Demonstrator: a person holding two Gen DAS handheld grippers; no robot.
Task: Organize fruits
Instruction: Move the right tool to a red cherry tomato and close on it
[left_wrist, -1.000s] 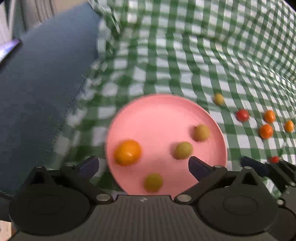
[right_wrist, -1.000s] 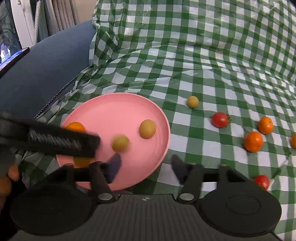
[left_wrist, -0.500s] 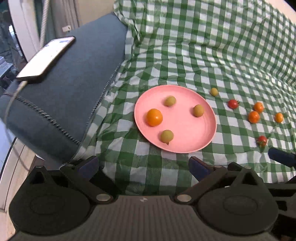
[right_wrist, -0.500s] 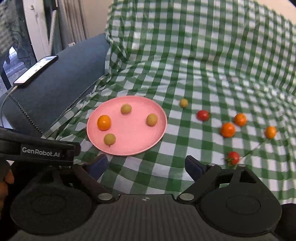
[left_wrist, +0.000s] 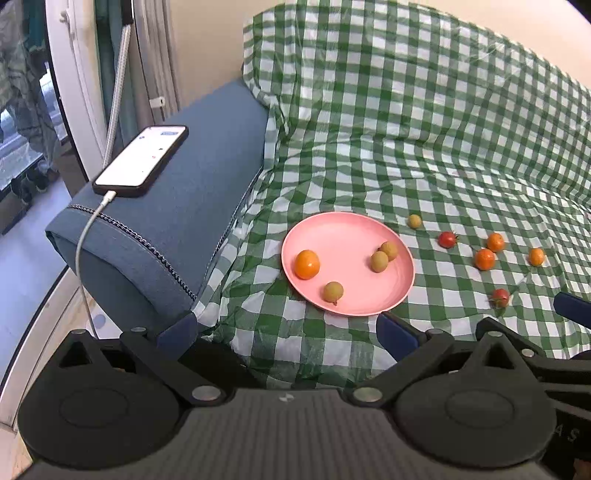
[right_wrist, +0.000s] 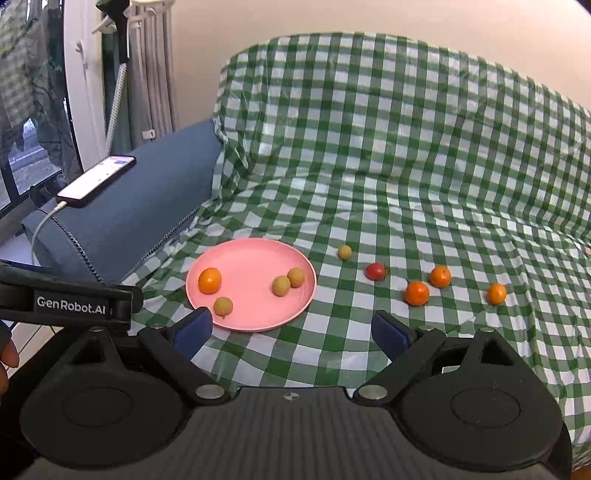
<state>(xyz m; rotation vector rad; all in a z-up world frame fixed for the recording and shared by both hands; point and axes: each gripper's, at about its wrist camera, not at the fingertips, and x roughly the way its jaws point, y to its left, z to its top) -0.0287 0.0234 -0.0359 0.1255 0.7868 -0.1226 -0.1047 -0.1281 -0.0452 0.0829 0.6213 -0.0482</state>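
A pink plate (left_wrist: 343, 236) (right_wrist: 251, 266) lies on the green checked cloth, holding one orange (left_wrist: 307, 264) (right_wrist: 209, 280) and three yellow-green fruits, two of them touching (left_wrist: 384, 255) (right_wrist: 288, 281). To its right on the cloth lie a yellow-green fruit (right_wrist: 344, 252), a red tomato (right_wrist: 375, 271), three small oranges (right_wrist: 417, 292) and a second tomato (left_wrist: 500, 297). My left gripper (left_wrist: 286, 330) hangs open and empty in front of the plate. To the right of it, my right gripper (right_wrist: 291, 328) also stands open and empty.
A blue sofa arm (left_wrist: 177, 206) rises left of the plate, with a phone (left_wrist: 142, 159) on a charging cable lying on it. The cloth climbs the sofa back behind the fruit. The left gripper's body (right_wrist: 66, 299) crosses the right wrist view's left edge.
Both grippers have drawn back and up from the plate. The right jaws have spread wider. One yellow-green fruit rolled across the plate to rest against another.
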